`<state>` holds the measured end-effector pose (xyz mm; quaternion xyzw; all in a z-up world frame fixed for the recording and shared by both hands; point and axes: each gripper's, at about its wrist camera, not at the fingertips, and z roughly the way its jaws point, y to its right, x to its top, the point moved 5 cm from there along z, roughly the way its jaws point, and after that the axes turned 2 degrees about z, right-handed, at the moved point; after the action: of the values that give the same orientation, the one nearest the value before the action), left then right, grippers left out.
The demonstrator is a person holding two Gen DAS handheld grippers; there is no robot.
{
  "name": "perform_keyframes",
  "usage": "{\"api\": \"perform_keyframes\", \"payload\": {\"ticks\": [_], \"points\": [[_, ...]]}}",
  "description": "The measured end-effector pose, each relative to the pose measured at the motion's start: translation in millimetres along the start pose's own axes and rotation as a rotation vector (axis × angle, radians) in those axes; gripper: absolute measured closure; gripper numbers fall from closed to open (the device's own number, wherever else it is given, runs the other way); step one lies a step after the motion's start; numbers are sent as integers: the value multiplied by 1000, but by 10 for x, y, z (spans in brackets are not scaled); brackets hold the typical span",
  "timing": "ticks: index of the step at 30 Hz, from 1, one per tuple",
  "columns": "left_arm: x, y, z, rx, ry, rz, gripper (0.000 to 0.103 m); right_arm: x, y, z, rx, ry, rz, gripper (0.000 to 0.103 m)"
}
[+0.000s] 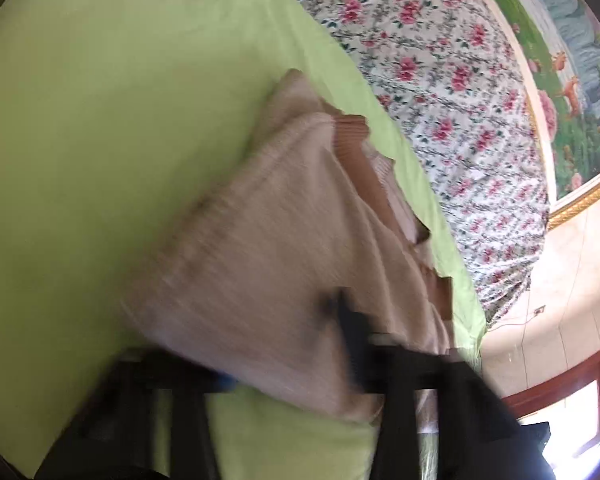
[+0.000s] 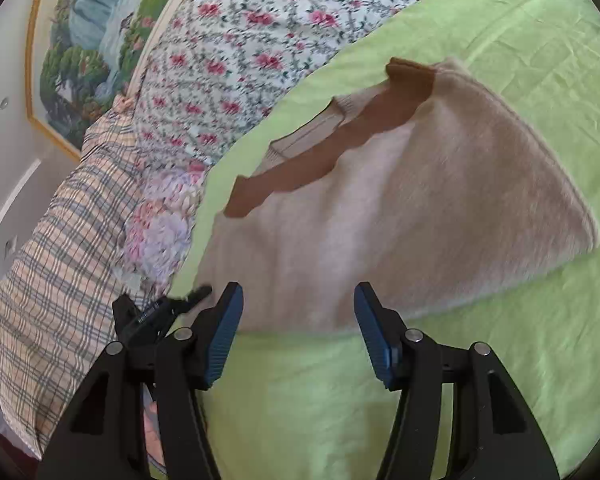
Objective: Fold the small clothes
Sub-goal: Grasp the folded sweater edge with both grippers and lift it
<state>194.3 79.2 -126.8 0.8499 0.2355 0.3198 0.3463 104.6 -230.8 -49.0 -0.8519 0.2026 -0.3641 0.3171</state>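
My right gripper (image 2: 298,332): jaws wide, empty, lower centre.
Sweater (image 2: 400,208): just beyond them, on the green sheet (image 2: 500,360).
My left gripper (image 1: 300,364): blurred; grip on the sweater unclear.

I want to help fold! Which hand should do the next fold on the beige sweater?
Probably the left. The left gripper looks closed on the sweater edge already, though that view is blurry. The right gripper is open, holding nothing, just short of the hem.

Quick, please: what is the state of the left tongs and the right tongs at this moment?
Left tongs: blurred, the beige sweater covers the fingers; cannot be told.
Right tongs: open, holding nothing, at the sweater's near edge.
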Motion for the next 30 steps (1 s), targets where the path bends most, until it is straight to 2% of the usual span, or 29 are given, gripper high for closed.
{"api": "perform_keyframes", "payload": {"ticks": [3, 6, 9, 13, 17, 20, 25, 30], "points": [[81, -85, -13, -38, 6, -35, 97, 147, 50, 34, -8, 1, -19, 44], [139, 1, -128, -2, 34, 47, 98, 318, 106, 45, -15, 14, -29, 44], [204, 53, -262, -7, 49, 94, 98, 433, 138, 53, -15, 12, -26, 44], [167, 74, -195, 28, 29, 135, 97, 517, 133, 92, -25, 1, -52, 44], [212, 92, -141, 14, 22, 126, 91, 558, 127, 158, -24, -21, -68, 44], [244, 210, -121, 36, 32, 188, 96, 608, 122, 240, -21, -56, -75, 44], [143, 883, -194, 8, 72, 397, 97, 750, 141, 356, 43, -115, -30, 44], [-155, 1584, 11, -50, 35, 560, 97, 1028, 174, 526, 177, -224, 61, 44]]}}
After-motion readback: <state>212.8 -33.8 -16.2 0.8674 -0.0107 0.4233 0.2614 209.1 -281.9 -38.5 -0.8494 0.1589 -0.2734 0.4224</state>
